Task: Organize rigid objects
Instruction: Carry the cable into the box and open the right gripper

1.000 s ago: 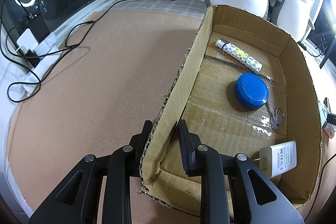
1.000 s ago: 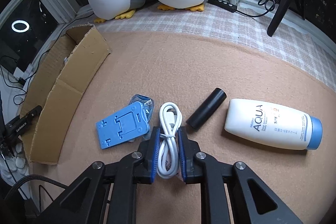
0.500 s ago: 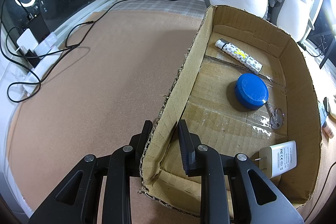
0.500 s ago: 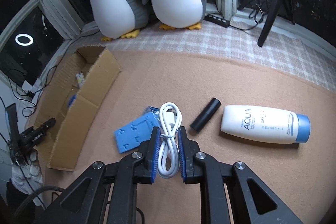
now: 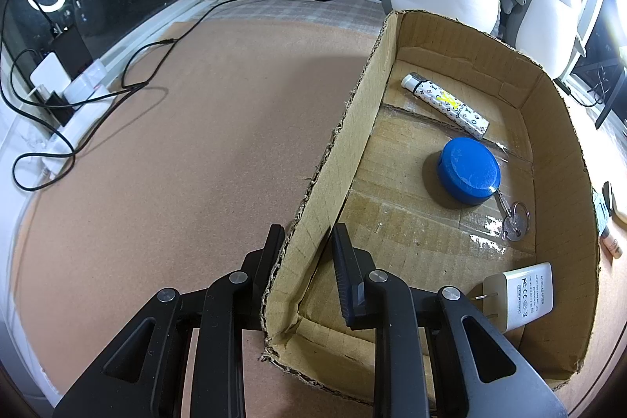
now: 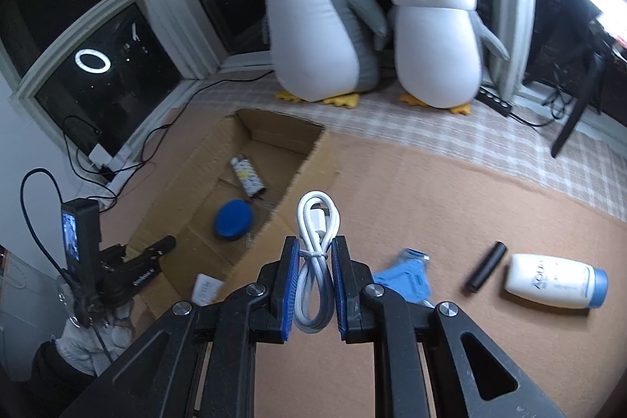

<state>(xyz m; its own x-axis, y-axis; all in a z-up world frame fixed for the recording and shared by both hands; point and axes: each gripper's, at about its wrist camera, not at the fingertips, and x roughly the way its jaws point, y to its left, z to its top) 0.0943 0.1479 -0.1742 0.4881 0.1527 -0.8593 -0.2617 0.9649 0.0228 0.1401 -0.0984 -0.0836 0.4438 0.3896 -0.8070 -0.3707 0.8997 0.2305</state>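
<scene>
My left gripper [image 5: 307, 241] is shut on the near left wall of the cardboard box [image 5: 337, 159]. The box holds a patterned lighter [image 5: 444, 104], a blue round case [image 5: 468, 175] with a key ring, and a white charger [image 5: 525, 294]. My right gripper [image 6: 315, 253] is shut on a coiled white cable [image 6: 315, 249] and holds it in the air, to the right of the box [image 6: 309, 163]. On the mat lie a blue stand [image 6: 403, 277], a black tube [image 6: 484, 265] and a white lotion bottle [image 6: 556, 281].
Two plush penguins [image 6: 321, 18] stand on the checked cloth behind the box. Black cables [image 5: 98, 96] and a power strip [image 5: 74, 120] lie at the left edge. A black tripod leg [image 6: 576, 108] stands at the far right.
My right gripper has lifted the white cable off the mat and carried it up and left toward the box. My left gripper has stayed on the box wall.
</scene>
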